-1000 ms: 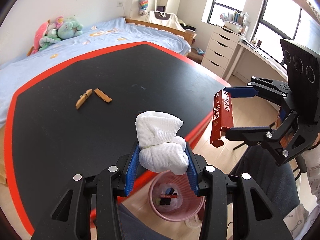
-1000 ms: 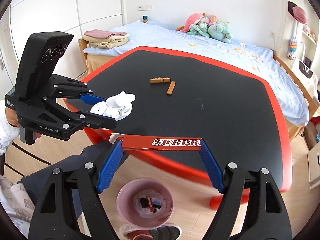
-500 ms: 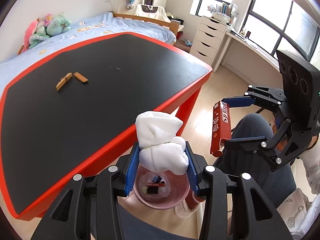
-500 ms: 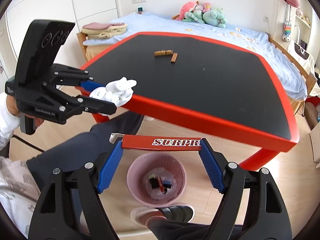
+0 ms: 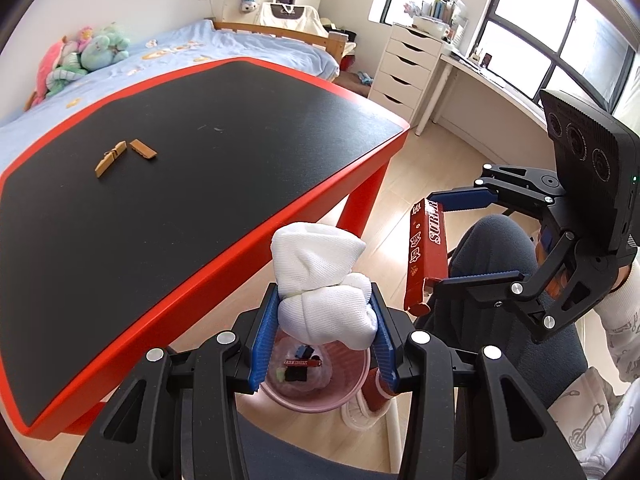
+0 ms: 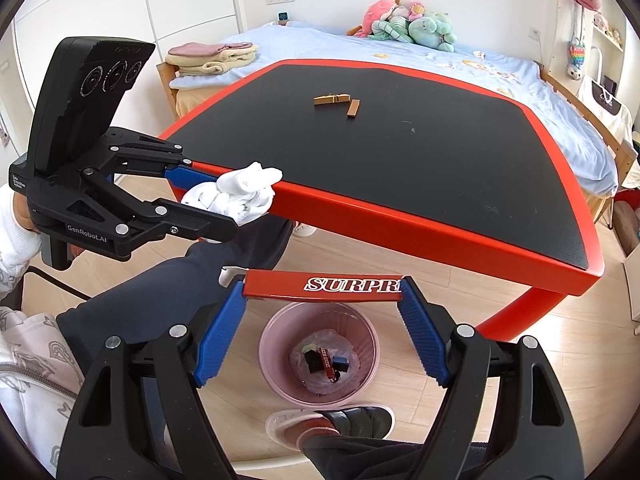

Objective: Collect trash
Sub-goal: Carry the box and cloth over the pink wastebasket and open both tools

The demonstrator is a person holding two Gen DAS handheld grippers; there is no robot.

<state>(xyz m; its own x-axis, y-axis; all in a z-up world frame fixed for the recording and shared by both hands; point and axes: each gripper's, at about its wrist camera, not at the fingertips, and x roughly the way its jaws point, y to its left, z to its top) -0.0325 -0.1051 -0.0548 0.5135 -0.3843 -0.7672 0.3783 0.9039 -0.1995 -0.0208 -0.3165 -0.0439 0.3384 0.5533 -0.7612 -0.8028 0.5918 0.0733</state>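
Both wrist cameras look steeply down, sharing the pink bin point(image 5: 320, 384) point(image 6: 320, 356).

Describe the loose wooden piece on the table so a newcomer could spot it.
On the black table with the red rim, two brown bits lie near the middle. The loose wooden piece is the short plain slat, right of the whole clothespin in the right wrist view.

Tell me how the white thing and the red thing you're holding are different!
The white cloth bundle looks soft, crumpled and lumpy; the red box is flat, stiff and long, with white lettering. The left tool squeezes the bundle around its middle, while the right tool holds the box by its two ends, so its jaws stand much wider. Alike: both are held up off the table, near the pink bin on the floor.
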